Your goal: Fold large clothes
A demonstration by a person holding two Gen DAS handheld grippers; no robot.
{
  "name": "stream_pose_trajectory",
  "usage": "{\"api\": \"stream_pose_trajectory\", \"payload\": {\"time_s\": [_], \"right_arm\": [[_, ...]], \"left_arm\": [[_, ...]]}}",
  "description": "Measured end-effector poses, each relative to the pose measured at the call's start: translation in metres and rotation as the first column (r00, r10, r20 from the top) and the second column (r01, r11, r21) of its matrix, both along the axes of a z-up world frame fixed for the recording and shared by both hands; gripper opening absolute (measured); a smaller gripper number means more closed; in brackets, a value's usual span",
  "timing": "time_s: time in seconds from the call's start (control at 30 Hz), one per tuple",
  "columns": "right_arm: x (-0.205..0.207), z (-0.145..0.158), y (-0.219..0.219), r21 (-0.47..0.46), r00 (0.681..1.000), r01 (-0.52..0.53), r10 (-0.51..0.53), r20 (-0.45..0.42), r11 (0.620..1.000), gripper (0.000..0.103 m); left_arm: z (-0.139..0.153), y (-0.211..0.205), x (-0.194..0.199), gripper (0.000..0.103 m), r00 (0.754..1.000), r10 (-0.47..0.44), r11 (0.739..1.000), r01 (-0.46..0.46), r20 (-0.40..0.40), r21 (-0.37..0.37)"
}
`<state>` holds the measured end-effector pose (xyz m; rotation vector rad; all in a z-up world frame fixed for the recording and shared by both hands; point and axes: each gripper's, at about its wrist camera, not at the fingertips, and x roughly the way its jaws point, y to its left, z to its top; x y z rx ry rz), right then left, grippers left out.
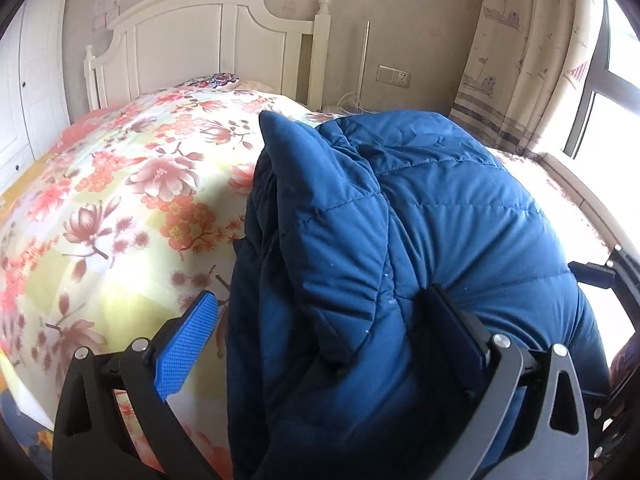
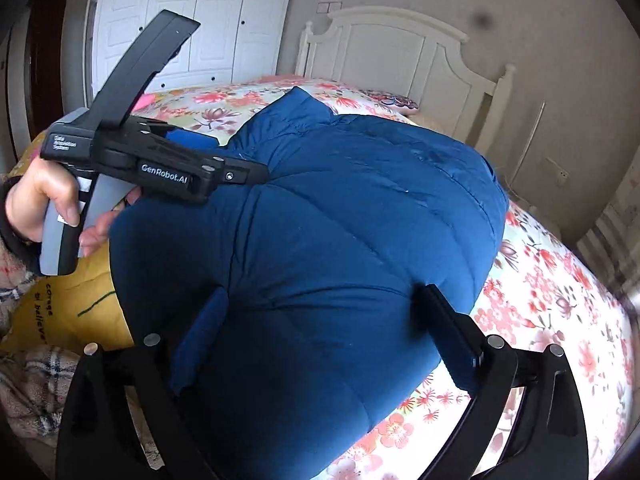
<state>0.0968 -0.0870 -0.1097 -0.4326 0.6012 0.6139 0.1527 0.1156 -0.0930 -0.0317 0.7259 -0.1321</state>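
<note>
The left gripper [image 1: 320, 332] had its jaws spread wide with the blue jacket [image 1: 400, 240] bunched between them; its blue pad [image 1: 186, 344] stood clear of the cloth on one side, while the other finger pressed into the padding, so it was released rather than clamped. The right gripper [image 2: 320, 328] was likewise wide open, straddling the near bulge of the jacket [image 2: 320, 220]; whether its pads touched the fabric could not be told. In the right wrist view a hand [image 2: 44, 200] gripped the left tool's handle at the jacket's far side.

The jacket lay folded into a thick bundle on the bed [image 2: 540, 300], near the edge by the person.

The puffy filling looked springy, so with neither gripper clamping, the fold could puff up and open again. Slick shell fabric could slide on the quilt if pushed from one side only. A bite on just the top layer would lift that layer and undo the bundle.

The bed carried a floral quilt [image 1: 120, 200], soft and yielding. Behind stood a white headboard [image 1: 200, 40], a white wardrobe [image 2: 192, 20], a curtain [image 1: 520, 60] and a bright window [image 1: 612, 80].
</note>
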Motion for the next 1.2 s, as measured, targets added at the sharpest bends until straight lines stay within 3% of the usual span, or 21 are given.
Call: {"api": "stream_pose_trajectory", "payload": {"time_s": [0.37,0.5,0.57,0.63,0.67,0.7,0.77,0.83,0.9,0.97,1.07,1.2], "right_arm": [[-0.004,-0.003,0.007,0.003,0.998,0.057,-0.057,-0.006,0.998,0.096],[-0.007,-0.004,0.006,0.013,0.998,0.055,-0.055,-0.003,0.998,0.096],[-0.003,-0.005,0.0,0.046,0.998,0.06,-0.058,-0.036,0.997,0.097],[-0.004,-0.001,0.0,0.044,0.997,0.062,-0.06,-0.046,0.997,0.097],[-0.004,0.003,-0.003,0.058,0.997,0.059,-0.056,-0.058,0.997,0.097],[-0.004,0.01,-0.01,0.111,0.996,0.05,-0.041,-0.079,0.993,0.096],[0.001,0.024,-0.034,0.278,0.99,0.069,-0.031,-0.138,0.958,0.096],[0.011,0.03,-0.058,0.399,0.977,0.133,-0.053,-0.205,0.907,0.097],[0.029,0.025,-0.084,0.487,0.944,0.222,-0.06,-0.326,0.845,0.097],[0.048,0.005,-0.102,0.513,0.878,0.327,-0.054,-0.476,0.794,0.097],[0.064,-0.025,-0.109,0.521,0.789,0.398,0.008,-0.614,0.755,0.097],[0.069,-0.046,-0.096,0.531,0.729,0.384,0.105,-0.676,0.755,0.099]], "left_arm": [[0.01,0.002,-0.014,0.101,1.0,0.017,1.0,-0.017,-0.005,0.025],[0.026,-0.004,-0.047,0.101,0.998,0.037,0.989,-0.043,0.046,0.143],[0.022,-0.002,-0.054,0.101,0.999,0.043,0.982,-0.047,0.026,0.184],[0.02,0.016,-0.054,0.101,0.999,0.032,0.997,-0.031,-0.011,0.07],[0.021,0.028,-0.052,0.101,0.999,0.023,0.999,-0.024,-0.036,-0.029],[0.022,0.044,-0.048,0.101,0.998,-0.013,0.981,0.001,-0.061,-0.192],[0.024,0.069,-0.036,0.101,0.994,-0.083,0.894,0.041,-0.075,-0.445],[0.021,0.081,-0.016,0.101,0.987,-0.102,0.86,0.027,-0.121,-0.51],[0.014,0.083,0.003,0.101,0.977,-0.097,0.865,-0.011,-0.188,-0.501],[0.002,0.079,0.024,0.101,0.951,-0.147,0.86,-0.012,-0.271,-0.509],[-0.014,0.075,0.039,0.101,0.918,-0.188,0.865,-0.013,-0.348,-0.502],[-0.028,0.084,0.042,0.101,0.896,-0.266,0.844,0.039,-0.355,-0.534]]}}
